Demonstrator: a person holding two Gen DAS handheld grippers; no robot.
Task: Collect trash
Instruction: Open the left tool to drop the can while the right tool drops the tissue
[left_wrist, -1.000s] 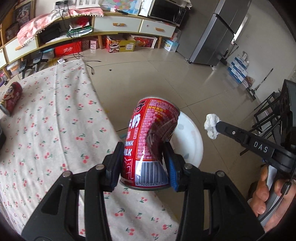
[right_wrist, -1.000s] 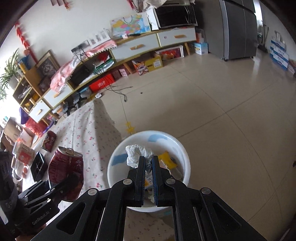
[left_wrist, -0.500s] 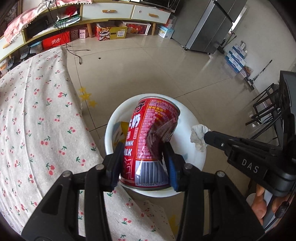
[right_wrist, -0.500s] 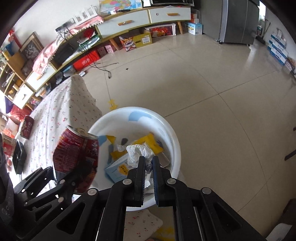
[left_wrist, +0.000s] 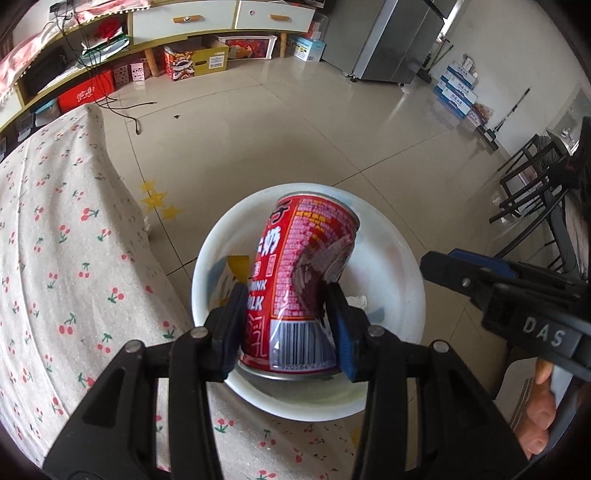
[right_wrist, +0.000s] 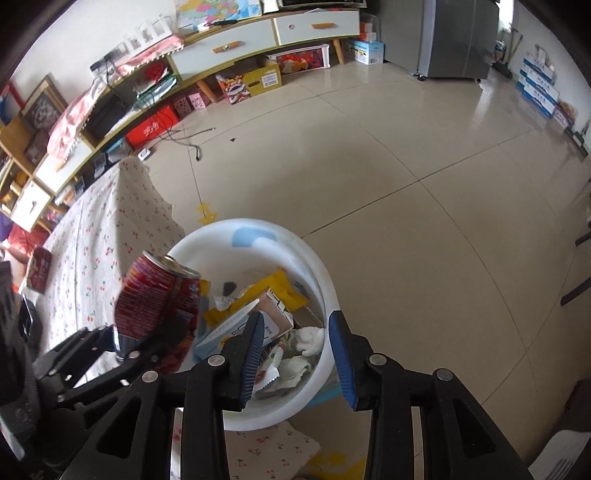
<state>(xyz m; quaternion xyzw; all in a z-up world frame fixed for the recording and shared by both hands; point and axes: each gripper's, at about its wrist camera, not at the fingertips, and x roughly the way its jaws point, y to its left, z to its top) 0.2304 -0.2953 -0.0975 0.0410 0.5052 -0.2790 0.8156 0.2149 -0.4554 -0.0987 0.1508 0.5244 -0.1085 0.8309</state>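
Note:
My left gripper (left_wrist: 286, 314) is shut on a dented red drink can (left_wrist: 299, 280) and holds it upright over the white trash bin (left_wrist: 402, 254) on the floor. The can also shows in the right wrist view (right_wrist: 159, 295), at the bin's left rim. My right gripper (right_wrist: 295, 347) is open and empty above the bin (right_wrist: 325, 288). A crumpled white tissue (right_wrist: 308, 338) lies in the bin among yellow wrappers (right_wrist: 273, 288) and a small carton (right_wrist: 273, 314).
A table with a cherry-print cloth (left_wrist: 55, 266) stands left of the bin. Another red can (right_wrist: 38, 269) lies on it. Tiled floor lies beyond, with a cabinet (right_wrist: 236, 44), boxes and a fridge (right_wrist: 454, 37) far off. Black chairs (left_wrist: 532, 181) stand at the right.
My right gripper has opened and the white tissue has dropped into the bin. My left gripper with the can has moved from over the table's edge to over the bin.

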